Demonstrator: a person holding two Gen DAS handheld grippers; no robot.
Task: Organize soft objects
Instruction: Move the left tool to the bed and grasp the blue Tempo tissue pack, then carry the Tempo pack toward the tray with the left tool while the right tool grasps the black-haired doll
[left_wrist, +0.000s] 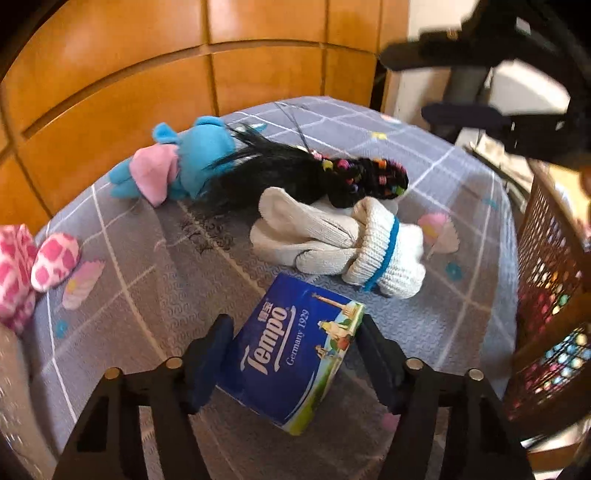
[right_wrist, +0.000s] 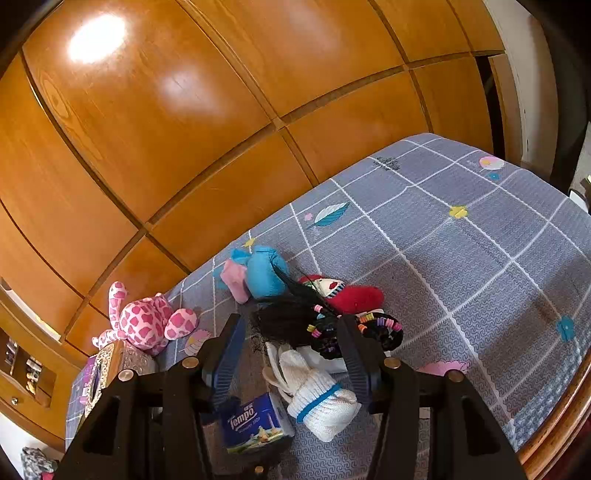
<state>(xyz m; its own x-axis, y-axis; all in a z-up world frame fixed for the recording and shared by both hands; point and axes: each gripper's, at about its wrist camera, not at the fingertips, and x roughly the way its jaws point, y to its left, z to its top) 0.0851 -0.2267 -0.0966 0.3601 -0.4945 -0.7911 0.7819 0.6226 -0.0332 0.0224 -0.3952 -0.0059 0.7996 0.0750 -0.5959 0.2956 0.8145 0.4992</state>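
Observation:
My left gripper (left_wrist: 295, 332) is shut on a blue Tempo tissue pack (left_wrist: 291, 350), held just above the grey bed cover (left_wrist: 147, 266); the pack also shows in the right wrist view (right_wrist: 255, 424). Beyond it lie white knit gloves (left_wrist: 343, 240), a black hairpiece with coloured beads (left_wrist: 317, 173) and a blue and pink plush (left_wrist: 177, 162). My right gripper (right_wrist: 291, 332) is open and empty, high above the gloves (right_wrist: 317, 395) and hairpiece (right_wrist: 321, 325); it shows in the left wrist view (left_wrist: 443, 85) at the upper right. A red plush (right_wrist: 351, 295) lies behind the hairpiece.
A pink spotted plush (right_wrist: 147, 321) lies at the bed's left, also in the left wrist view (left_wrist: 33, 266). A brown woven basket (left_wrist: 546, 295) stands at the right edge. A decorated tissue box (right_wrist: 110, 365) sits left. Wooden wardrobe panels (right_wrist: 184, 129) back the bed.

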